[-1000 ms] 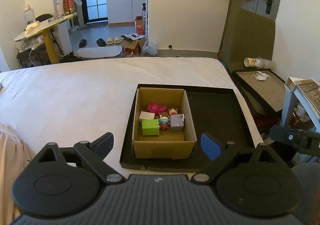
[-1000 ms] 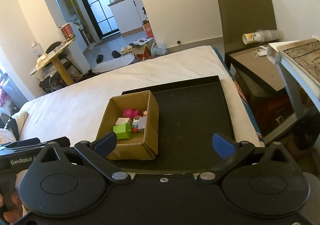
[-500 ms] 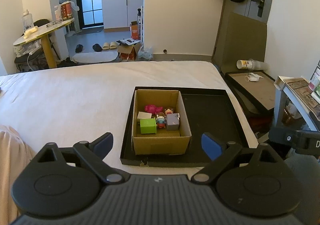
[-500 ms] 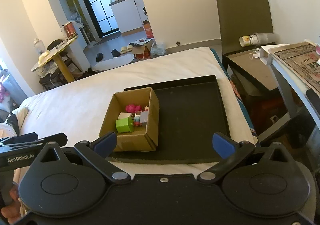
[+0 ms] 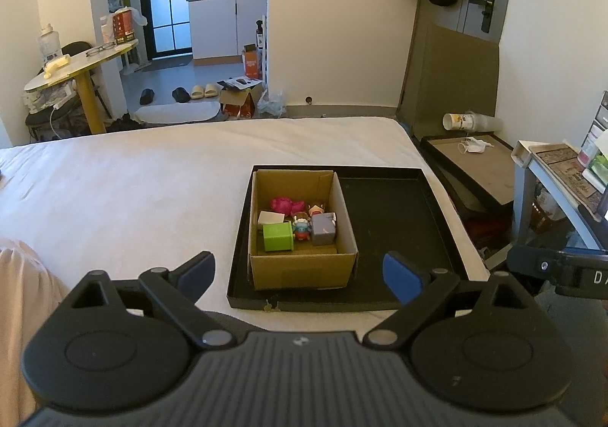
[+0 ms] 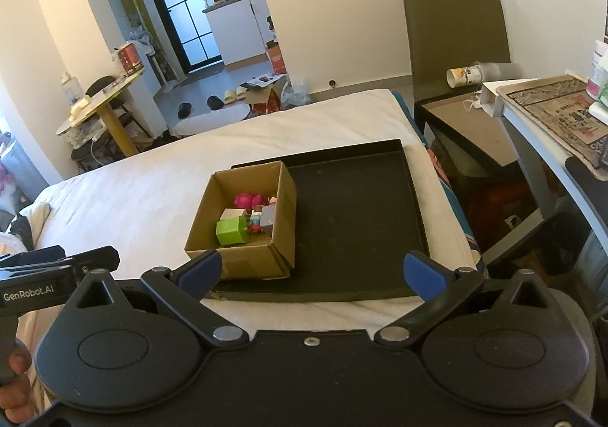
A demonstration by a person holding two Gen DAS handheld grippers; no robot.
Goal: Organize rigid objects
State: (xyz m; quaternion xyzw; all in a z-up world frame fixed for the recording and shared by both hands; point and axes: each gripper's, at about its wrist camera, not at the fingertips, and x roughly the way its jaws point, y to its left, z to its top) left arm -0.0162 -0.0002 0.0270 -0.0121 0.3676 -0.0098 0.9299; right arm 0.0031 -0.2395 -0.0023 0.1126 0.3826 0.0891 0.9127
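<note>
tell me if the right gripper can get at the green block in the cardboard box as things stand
Probably yes. The right gripper is open and empty, the cardboard box has no lid, and the green block sits uncovered near its front wall. Neighbouring toys crowd one side, so coming from above looks safest.

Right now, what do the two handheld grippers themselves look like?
Both match: the left gripper and right gripper have matte black bodies with two round discs, black linkage arms with silver pivot pins, and blue fingertip pads. The left's base is ribbed dark grey. Its side, seen from the right wrist, reads "GenRobot.AI" in white.
</note>
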